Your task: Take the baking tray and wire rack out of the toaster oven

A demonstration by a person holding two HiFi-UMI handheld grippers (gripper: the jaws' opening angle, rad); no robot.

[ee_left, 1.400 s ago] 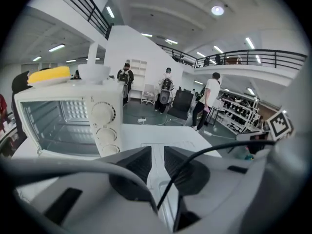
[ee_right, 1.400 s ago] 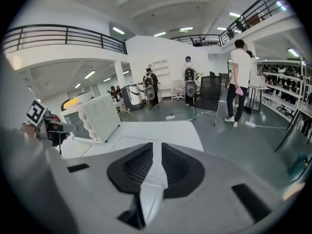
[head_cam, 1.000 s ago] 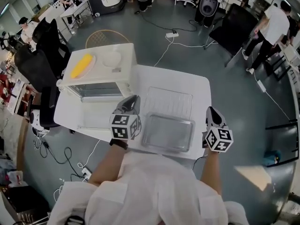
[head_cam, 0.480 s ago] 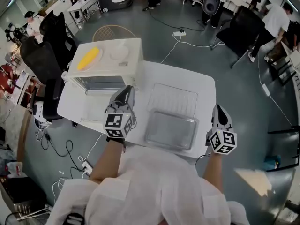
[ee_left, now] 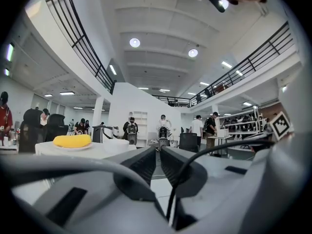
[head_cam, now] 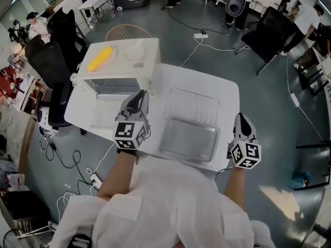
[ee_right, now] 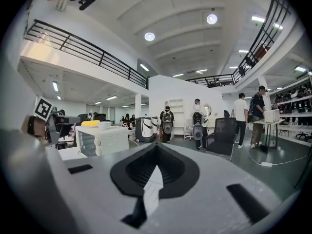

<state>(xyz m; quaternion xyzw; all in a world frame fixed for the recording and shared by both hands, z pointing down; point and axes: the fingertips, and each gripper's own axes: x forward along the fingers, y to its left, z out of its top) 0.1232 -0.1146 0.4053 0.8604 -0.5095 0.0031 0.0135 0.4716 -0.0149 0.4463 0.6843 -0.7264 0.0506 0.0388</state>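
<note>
The white toaster oven (head_cam: 146,61) stands at the table's back left with its door (head_cam: 98,124) folded down. On the white table (head_cam: 227,94) to its right lies the wire rack (head_cam: 192,106), and in front of it the metal baking tray (head_cam: 189,139), both outside the oven. My left gripper (head_cam: 139,95) hovers between the oven and the tray, shut and empty, its fingertips (ee_left: 146,155) nearly touching. To the right of the tray, by the table's front corner, my right gripper (head_cam: 239,119) is shut on nothing. The right gripper view shows the oven (ee_right: 102,139) off to the left.
A plate with a yellow corn cob (head_cam: 101,59) and a white bowl (head_cam: 133,50) sit on the oven's top. Black office chairs (head_cam: 54,56) stand left of the table. A round wicker piece (head_cam: 126,32) and cables (head_cam: 199,43) lie behind it. People work further off.
My left gripper has lifted up from beside the tray and turned a little. The right gripper has risen slightly. The tray and rack have stayed put.
</note>
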